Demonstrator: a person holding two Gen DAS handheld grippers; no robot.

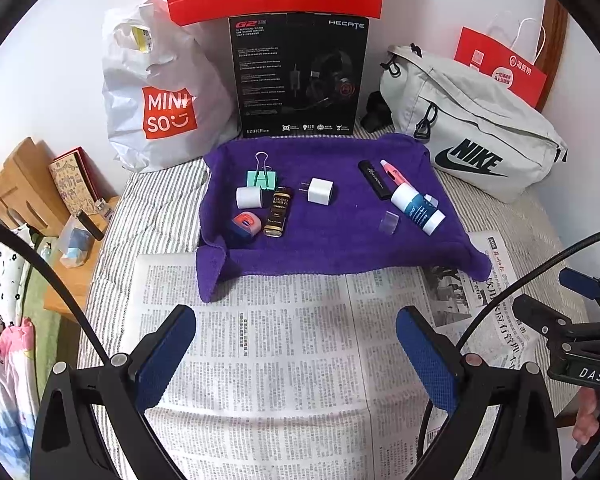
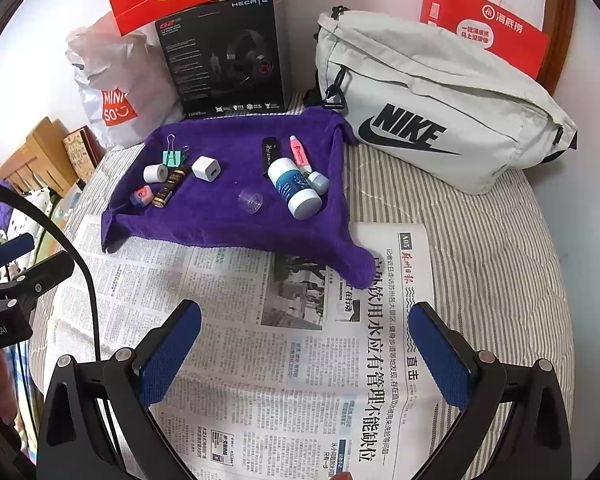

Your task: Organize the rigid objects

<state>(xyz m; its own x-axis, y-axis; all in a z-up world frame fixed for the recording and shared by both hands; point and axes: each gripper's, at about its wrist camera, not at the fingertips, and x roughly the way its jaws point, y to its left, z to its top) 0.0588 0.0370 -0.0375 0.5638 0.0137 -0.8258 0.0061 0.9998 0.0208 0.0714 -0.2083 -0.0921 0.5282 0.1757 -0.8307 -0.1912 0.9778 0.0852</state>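
Purple towel (image 1: 320,232) — items beyond open fingers (image 1: 168,356)

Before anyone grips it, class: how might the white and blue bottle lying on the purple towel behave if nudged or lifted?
The white and blue bottle lies on its side and looks round, so it would probably roll. Its smooth plastic may slip between jaws. The soft purple towel should damp rolling.

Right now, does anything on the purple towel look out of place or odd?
Yes. A clear plastic cap lies loose on the purple towel, apart from every other item. The white and blue bottle lies on its side beside it. Nothing looks spilled or broken. Both grippers, left gripper and right gripper, are open and empty.
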